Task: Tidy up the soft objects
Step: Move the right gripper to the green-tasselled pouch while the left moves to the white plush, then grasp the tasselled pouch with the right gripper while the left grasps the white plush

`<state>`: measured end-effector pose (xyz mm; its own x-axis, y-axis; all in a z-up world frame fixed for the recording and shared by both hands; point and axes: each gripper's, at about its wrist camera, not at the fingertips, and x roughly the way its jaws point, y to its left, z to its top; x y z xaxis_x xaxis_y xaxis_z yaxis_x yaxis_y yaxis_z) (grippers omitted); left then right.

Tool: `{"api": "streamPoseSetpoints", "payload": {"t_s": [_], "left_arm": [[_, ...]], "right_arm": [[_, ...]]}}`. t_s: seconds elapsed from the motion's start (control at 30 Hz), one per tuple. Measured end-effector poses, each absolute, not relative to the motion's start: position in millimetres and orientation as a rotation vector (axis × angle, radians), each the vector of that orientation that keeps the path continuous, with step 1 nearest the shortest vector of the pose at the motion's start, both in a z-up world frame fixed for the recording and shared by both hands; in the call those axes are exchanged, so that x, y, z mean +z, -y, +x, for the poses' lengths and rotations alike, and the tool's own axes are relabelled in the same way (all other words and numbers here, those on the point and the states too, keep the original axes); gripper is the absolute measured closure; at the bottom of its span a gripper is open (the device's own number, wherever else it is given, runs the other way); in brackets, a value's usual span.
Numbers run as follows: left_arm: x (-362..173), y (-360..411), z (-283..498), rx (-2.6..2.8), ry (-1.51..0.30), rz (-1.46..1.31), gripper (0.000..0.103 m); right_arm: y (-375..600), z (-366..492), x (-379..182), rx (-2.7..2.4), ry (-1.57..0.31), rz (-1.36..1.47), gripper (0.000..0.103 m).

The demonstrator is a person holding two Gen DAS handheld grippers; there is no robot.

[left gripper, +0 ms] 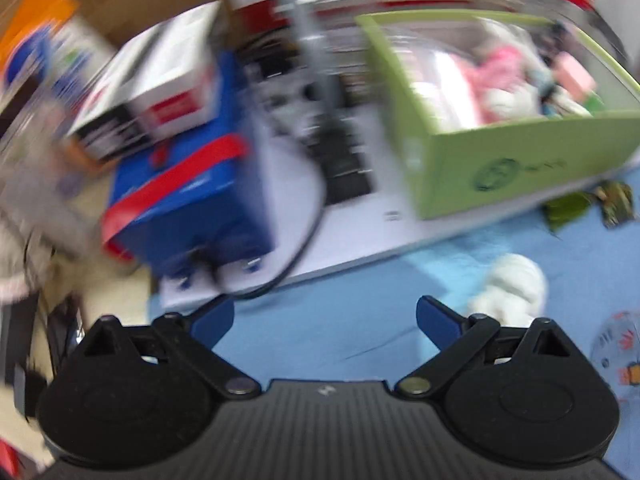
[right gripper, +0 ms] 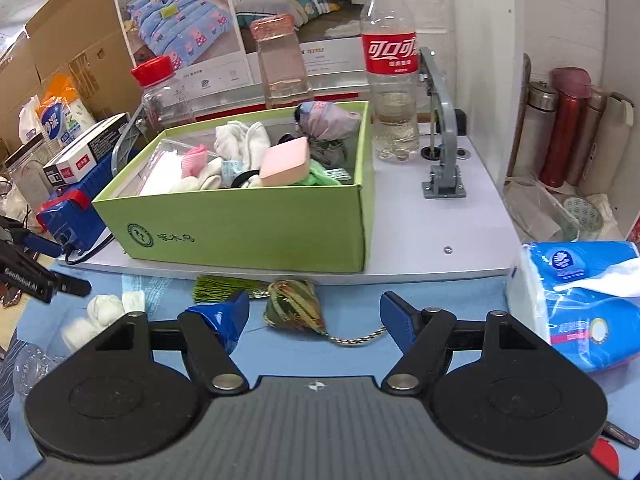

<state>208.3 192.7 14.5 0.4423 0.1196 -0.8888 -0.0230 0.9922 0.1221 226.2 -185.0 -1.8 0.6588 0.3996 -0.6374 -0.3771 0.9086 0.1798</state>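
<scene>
We see the green box (right gripper: 248, 224) of soft things at the platform's front edge, the brocade pouch (right gripper: 294, 304) and white socks (right gripper: 105, 310) on the blue mat below, both the right gripper (right gripper: 314, 314) and left gripper (left gripper: 325, 316) spread apart, empty.

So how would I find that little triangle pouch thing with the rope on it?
Find the big green box on the grey shelf. Just in front of it, down on the blue cloth, lies the triangle pouch, between the right gripper fingers. It is the only dark, shiny patterned one, with a braided cord; the socks to its left are plain white.
</scene>
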Motion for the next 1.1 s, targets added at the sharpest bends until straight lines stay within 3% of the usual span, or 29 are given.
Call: {"api": "streamPoseSetpoints", "payload": {"t_s": [0.1,0.27,0.57,0.9,1.1], "left_arm": [[27.1,-206.8,197.4,0.006,-1.072,-0.035,0.006],[35.2,-154.8,204.0,-0.252,-1.057,-0.013,0.006],[-15.5,-88.9,240.4,-0.341,-1.218,0.195,0.006],[-19.1,-195.5,213.4,-0.078,-1.203,0.005,0.006],[-25.2,-205.9,196.9,-0.117,-1.158,-0.100,0.006]], "right_arm": [[181.4,226.8,-2.1,0.448,-0.732,0.034,0.045],[176.9,230.2,-1.2,0.446,-0.738,0.033,0.044],[173.8,236.9,-7.3,0.432,-0.793,0.005,0.044],[171.8,242.5,-14.8,0.450,-0.809,0.013,0.044],[134.7,266.7,-31.9,0.442,-0.850,-0.071,0.044]]}}
